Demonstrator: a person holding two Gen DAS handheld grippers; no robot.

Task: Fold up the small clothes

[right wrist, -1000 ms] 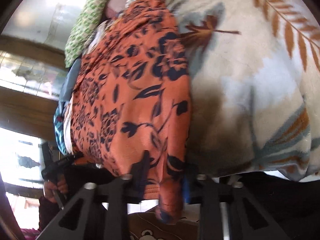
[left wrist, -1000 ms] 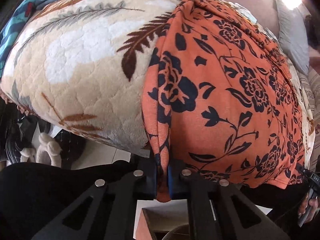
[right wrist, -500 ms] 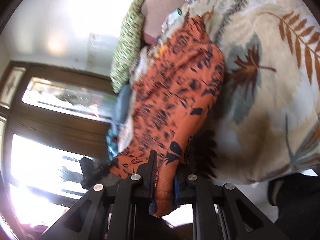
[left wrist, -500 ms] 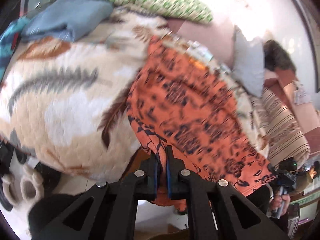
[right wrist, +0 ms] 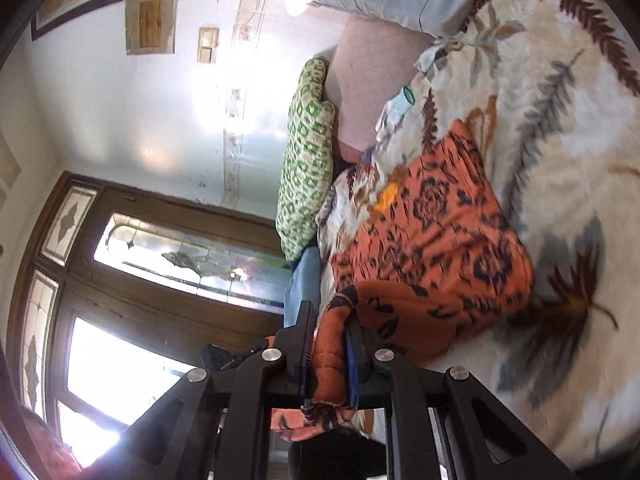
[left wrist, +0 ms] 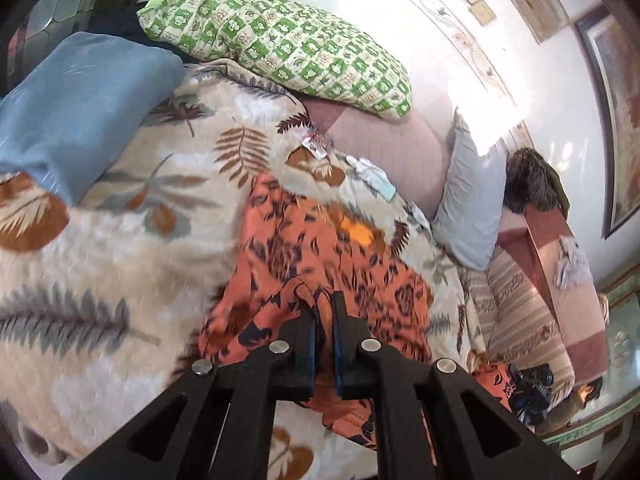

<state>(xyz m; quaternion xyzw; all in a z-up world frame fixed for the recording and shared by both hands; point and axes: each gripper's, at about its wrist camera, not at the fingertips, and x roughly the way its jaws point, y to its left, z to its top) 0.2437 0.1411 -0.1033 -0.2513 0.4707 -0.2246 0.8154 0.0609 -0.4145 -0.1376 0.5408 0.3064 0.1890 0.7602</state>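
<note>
Nearest the cameras, the left gripper is clamped on one near corner of the orange, dark-flowered, thin fabric garment, and the right gripper pinches a bunched hem at the other. It looks light, limp and wrinkle-prone, so corners seem the sensible hold. Its far part lies on the cream leaf-print fleece blanket, short of the green checked pillow.
</note>
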